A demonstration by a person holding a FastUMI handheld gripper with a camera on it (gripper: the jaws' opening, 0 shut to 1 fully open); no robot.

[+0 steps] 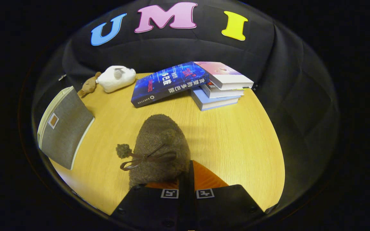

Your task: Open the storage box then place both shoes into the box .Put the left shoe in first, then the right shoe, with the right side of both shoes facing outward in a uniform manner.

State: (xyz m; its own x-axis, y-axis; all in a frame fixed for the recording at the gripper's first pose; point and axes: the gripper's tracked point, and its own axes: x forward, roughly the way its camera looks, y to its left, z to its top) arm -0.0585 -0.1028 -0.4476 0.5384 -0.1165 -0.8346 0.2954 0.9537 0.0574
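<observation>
Gripper view: a fuzzy brown slipper (159, 147) lies on the wooden desk (236, 144), right at the front of the gripper (186, 183). The two jaws stand very close together, with only a thin dark gap between them. They seem to pinch the back rim of the slipper, but the spot where they touch is hidden, so I cannot tell for sure that both press on it.

The slipper has a thin brown bow (146, 158) on top and a little pom-pom (123, 150) hanging off to one side. Its inside looks orange.

I think this slipper is light and very soft. It will bend and flop if it is held by the toe. The fluffy top can squash, so it may slip a bit. The bow is thin, so it is a bad place to pull. The back rim, near the heel, looks like the best place to hold.

A grey fabric storage box (63, 128) sits well off to the side, at the desk edge. Farther back lie a stack of books (217, 88), a blue book (169, 83) leaning on it, and a white plush toy (116, 78) beside a small brown one (88, 85).
</observation>
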